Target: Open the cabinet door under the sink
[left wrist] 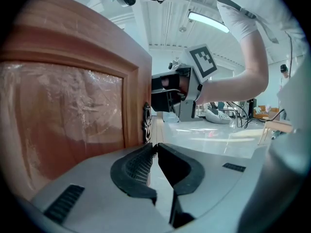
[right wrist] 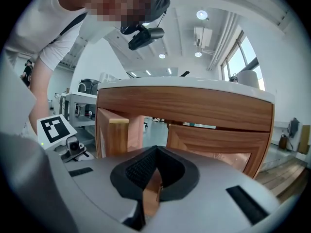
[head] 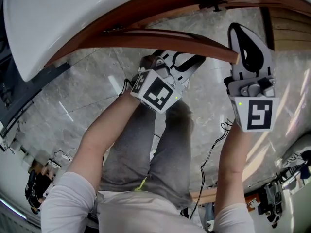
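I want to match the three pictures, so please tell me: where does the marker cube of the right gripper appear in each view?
Head view: the right gripper's marker cube is at the right, at mid-height.
Left gripper view: above centre, at the end of the person's forearm.
Right gripper view: not in it; the cube at the left is the left gripper's marker cube.
Shared landmark: the wooden cabinet.

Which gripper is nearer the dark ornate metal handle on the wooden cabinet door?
Left. The left gripper sits at the dark ornate metal handle; the right gripper is apart, past the wooden cabinet door's edge.
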{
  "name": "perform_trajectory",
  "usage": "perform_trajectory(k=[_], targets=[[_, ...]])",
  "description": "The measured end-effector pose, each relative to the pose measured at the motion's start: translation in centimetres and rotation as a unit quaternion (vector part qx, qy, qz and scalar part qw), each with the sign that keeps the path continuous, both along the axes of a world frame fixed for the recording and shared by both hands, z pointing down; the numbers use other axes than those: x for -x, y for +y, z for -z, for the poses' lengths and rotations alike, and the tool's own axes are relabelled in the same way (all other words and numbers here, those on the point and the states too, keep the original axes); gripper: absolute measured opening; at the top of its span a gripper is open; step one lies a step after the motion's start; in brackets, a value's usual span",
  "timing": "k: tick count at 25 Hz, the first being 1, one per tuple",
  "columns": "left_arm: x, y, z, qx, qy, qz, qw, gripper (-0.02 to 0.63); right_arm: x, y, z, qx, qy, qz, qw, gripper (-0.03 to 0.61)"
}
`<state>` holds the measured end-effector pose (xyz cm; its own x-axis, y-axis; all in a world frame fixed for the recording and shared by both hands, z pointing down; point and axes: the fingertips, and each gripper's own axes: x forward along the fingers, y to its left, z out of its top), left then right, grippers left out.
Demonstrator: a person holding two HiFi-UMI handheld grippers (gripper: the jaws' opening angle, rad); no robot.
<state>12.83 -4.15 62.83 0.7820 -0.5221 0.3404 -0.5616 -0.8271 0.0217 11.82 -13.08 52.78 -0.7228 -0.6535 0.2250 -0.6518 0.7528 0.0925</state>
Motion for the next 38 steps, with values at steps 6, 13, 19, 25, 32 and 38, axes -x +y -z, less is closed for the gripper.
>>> perform_trajectory(k=[6, 13, 19, 25, 32, 38], targets=[[0.0, 0.6, -0.2, 0.003, -0.005, 0.0, 1.0, 0.035, -0.3, 1.6, -0.7, 0.006, 0.015, 0.014, 1.0, 0.031], [-0.2, 1.7, -0.1, 0.011, -0.012, -0.012, 0.9998, 0.035, -0.3, 2.9, -0.9, 0.016, 0.041, 0.057, 0.997, 0.031], [-0.1, 4.0, -0.1, 0.029, -0.02, -0.035, 0.9988, 0.035, -0.3, 5.4, -1.0, 0.03, 0.058, 0.085, 0.994, 0.031], [0.0, 6.0, -0.2, 0.045, -0.035, -0.044, 0.9974, 0.038, -0.3, 7.8, -1.3, 0.054, 0.058, 0.107, 0.991, 0.031], [0.6, 8.5, 0.1, 0.063, -0.046, -0.039, 0.9961, 0.048, 0.2, 10.8, -1.3, 0.079, 0.076, 0.134, 0.985, 0.031], [1.4, 11.0, 0.1, 0.081, -0.05, -0.034, 0.9949, 0.055, 0.7, 14.0, -1.6, 0.093, 0.108, 0.173, 0.975, 0.031]])
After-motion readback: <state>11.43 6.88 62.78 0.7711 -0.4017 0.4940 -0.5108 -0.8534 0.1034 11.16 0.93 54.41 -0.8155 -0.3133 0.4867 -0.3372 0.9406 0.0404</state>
